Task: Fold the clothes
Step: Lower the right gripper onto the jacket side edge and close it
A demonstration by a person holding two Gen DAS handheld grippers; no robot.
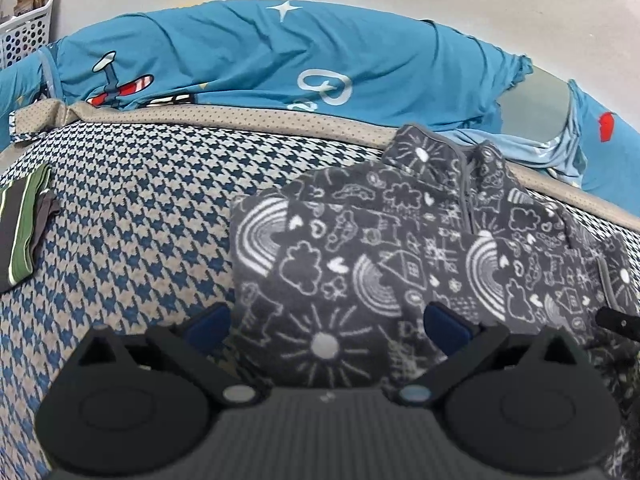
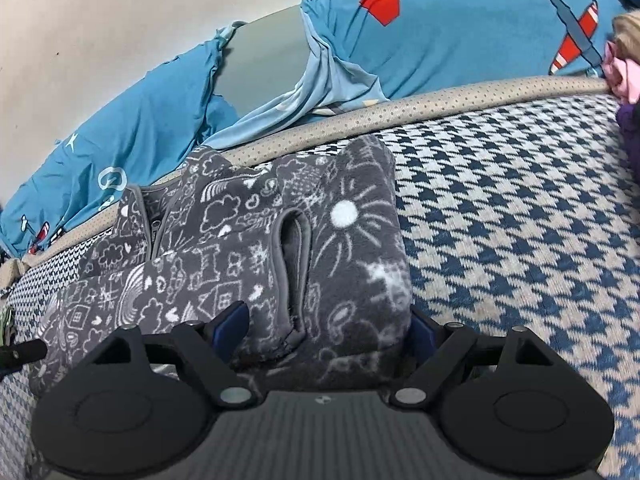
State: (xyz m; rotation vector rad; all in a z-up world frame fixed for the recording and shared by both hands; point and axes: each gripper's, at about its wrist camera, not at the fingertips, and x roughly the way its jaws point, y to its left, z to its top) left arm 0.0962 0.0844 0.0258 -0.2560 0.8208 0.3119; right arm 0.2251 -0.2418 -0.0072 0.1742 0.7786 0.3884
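Observation:
A grey fleece jacket (image 1: 360, 248) with white doodles lies on the houndstooth bed cover (image 1: 132, 240), collar and zip at the far end, both sleeves laid across its front. My left gripper (image 1: 326, 322) is open at the jacket's near left edge: one blue pad (image 1: 208, 322) is over the cover, the other over the fleece. My right gripper (image 2: 326, 326) is open and straddles the right side of the jacket (image 2: 248, 232). A sleeve cuff (image 2: 296, 276) points in between its fingers. A black tip of the other gripper shows at each view's edge.
Blue cartoon-print bedding (image 1: 280, 56) is bunched along the far wall behind a beige piped edge (image 1: 240, 118). Folded green and dark clothes (image 1: 20, 232) lie at the left. A white perforated basket (image 1: 28, 24) stands at the far left. Pink and purple clothes (image 2: 624, 76) sit at the right.

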